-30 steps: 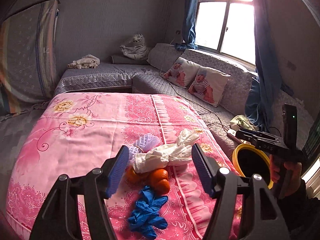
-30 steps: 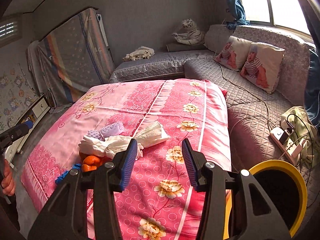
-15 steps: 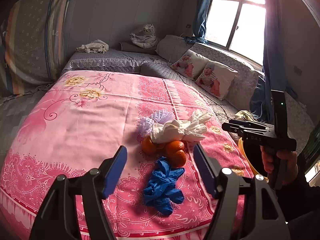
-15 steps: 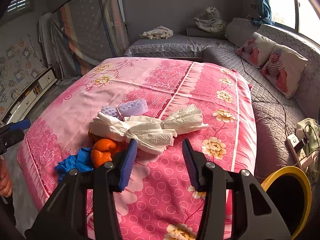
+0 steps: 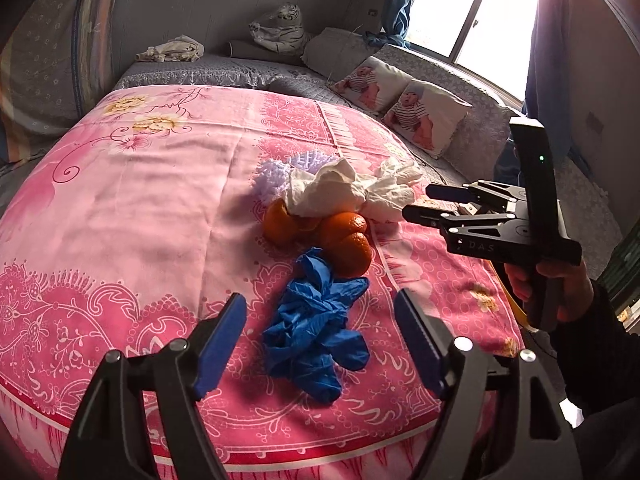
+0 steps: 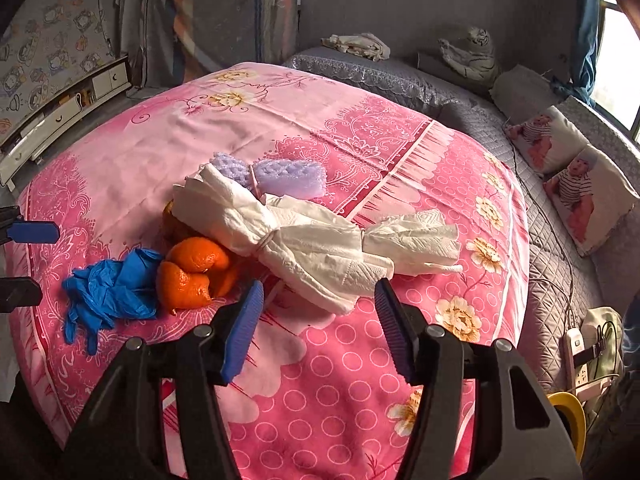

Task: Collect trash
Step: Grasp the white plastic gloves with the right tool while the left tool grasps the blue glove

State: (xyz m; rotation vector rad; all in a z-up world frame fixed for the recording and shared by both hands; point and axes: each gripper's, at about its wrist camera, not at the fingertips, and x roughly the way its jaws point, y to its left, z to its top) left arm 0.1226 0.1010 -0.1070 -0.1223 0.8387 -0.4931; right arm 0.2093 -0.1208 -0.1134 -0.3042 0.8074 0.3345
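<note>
my left gripper (image 5: pixel 320 336) hangs above the crumpled blue gloves (image 5: pixel 318 330) near the pink bedspread's (image 5: pixel 140 200) edge, jaws opening, nothing clamped. my right gripper (image 6: pixel 320 320) is opening too, empty, just short of the tied white tissue (image 6: pixel 312 240) beside the orange peels (image 6: pixel 192 276).

Daylight from window (image 5: pixel 476 8) at upper right, panes blown out, glare washing over curtain (image 5: pixel 546 40). Room dim and grey away from it. Pink bedspread (image 5: pixel 160 184) evenly lit, soft shadows under items. Strong fisheye bending, dark vignetted corners. Slight softness at edges.
</note>
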